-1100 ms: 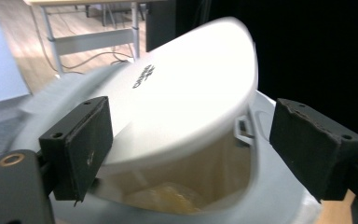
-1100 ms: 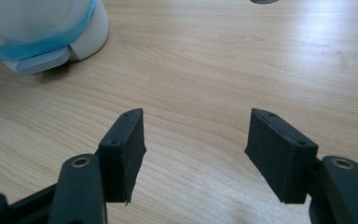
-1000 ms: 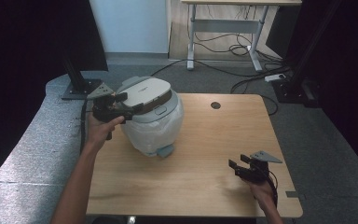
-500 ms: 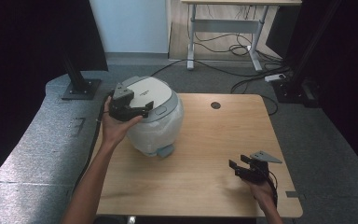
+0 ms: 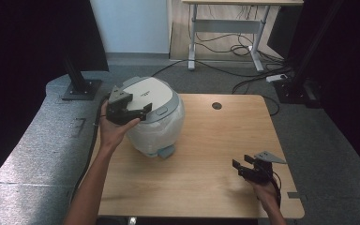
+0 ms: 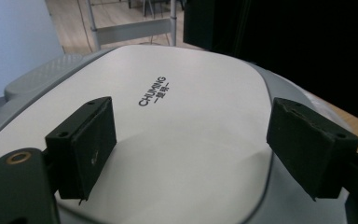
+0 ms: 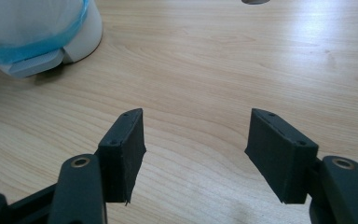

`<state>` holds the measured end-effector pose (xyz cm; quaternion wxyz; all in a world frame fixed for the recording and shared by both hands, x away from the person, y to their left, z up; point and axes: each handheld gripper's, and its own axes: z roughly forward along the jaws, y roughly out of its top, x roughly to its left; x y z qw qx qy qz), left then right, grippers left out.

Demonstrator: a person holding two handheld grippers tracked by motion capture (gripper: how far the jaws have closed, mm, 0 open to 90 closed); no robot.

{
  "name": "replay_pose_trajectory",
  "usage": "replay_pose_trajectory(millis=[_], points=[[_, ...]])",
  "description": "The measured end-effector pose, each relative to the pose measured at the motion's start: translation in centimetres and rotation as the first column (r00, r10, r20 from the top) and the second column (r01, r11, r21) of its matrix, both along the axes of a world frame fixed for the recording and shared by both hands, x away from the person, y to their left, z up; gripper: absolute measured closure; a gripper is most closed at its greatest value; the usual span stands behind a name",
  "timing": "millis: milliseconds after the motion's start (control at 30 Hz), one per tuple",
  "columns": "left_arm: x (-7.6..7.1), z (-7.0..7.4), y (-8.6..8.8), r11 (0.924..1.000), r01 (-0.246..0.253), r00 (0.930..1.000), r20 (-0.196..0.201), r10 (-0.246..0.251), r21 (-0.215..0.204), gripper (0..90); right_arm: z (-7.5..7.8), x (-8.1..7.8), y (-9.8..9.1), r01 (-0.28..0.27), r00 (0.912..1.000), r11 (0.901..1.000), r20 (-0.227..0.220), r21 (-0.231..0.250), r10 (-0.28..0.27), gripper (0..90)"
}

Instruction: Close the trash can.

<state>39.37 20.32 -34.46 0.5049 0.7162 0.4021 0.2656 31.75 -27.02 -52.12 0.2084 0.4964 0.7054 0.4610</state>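
Note:
A white and grey rice cooker (image 5: 161, 124), its body wrapped in clear plastic, stands at the left of the wooden table (image 5: 206, 140). Its flat lid (image 6: 191, 79) carries dark lettering. My left gripper (image 5: 139, 104) hovers over the lid's left part, jaws spread wide across the lid. In the left gripper view the gripper (image 6: 189, 140) is open with nothing pinched; whether the pads touch the lid I cannot tell. My right gripper (image 5: 242, 162) sits low over the table's near right corner. In the right gripper view it (image 7: 196, 135) is open over bare wood, with the cooker's base (image 7: 42, 37) far off.
A round cable hole (image 5: 217, 106) sits at the table's far middle. Grey padded flooring (image 5: 33, 140) lies to the left, with a black stand base (image 5: 79, 89) on it. Beyond the table are cables and a desk frame (image 5: 225, 28).
My left gripper has shifted a little to the right, from the cooker's left edge to over the lid, and has turned. The right gripper has stayed where it was.

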Motion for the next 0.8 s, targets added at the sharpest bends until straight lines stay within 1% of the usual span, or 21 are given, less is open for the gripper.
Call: replay_pose_trajectory(millis=[33,100,233,400,500,600,700,800], points=[[-0.4,0.0,0.3,0.9999,0.005,1.0,0.006,-0.005,-0.011,15.3,0.0,0.0,-0.1,0.003,1.0,1.0,0.001,0.002,-0.003,36.2],[-1.4,0.0,0.9,0.9998,0.007,0.9998,0.02,-0.006,-0.018,15.2,0.1,0.0,-0.2,0.004,1.0,1.0,0.003,0.002,-0.004,36.3],[-3.1,-0.4,1.9,0.999,0.023,0.9996,0.019,-0.023,-0.039,14.6,0.2,-0.1,-0.2,0.006,1.0,1.0,0.006,0.004,-0.006,36.3],[-5.1,-1.6,3.0,0.9987,0.03,0.9994,0.017,-0.029,-0.042,14.3,0.4,-0.2,-0.4,0.007,0.9999,0.9999,0.012,0.008,-0.007,36.2],[-6.2,-2.7,3.5,0.9986,0.032,0.9994,0.011,-0.031,-0.041,14.3,0.4,-0.1,-0.5,0.01,0.9999,0.9999,0.01,0.01,-0.01,36.2],[-7.1,-4.2,3.8,0.9988,0.032,0.9995,-0.006,-0.032,-0.038,14.1,0.4,-0.2,-0.7,0.015,0.9998,0.9998,0.011,0.012,-0.015,36.1],[-7.7,-5.8,4.1,0.9988,0.033,0.999,-0.028,-0.034,-0.037,14.1,0.5,-0.2,-0.8,0.018,0.9997,0.9997,0.013,0.013,-0.018,35.9],[-8.0,-7.4,4.2,0.999,0.036,0.9981,-0.049,-0.038,-0.026,14.3,0.4,-0.1,-0.8,0.019,0.9998,0.9998,0.009,0.011,-0.019,35.9]])
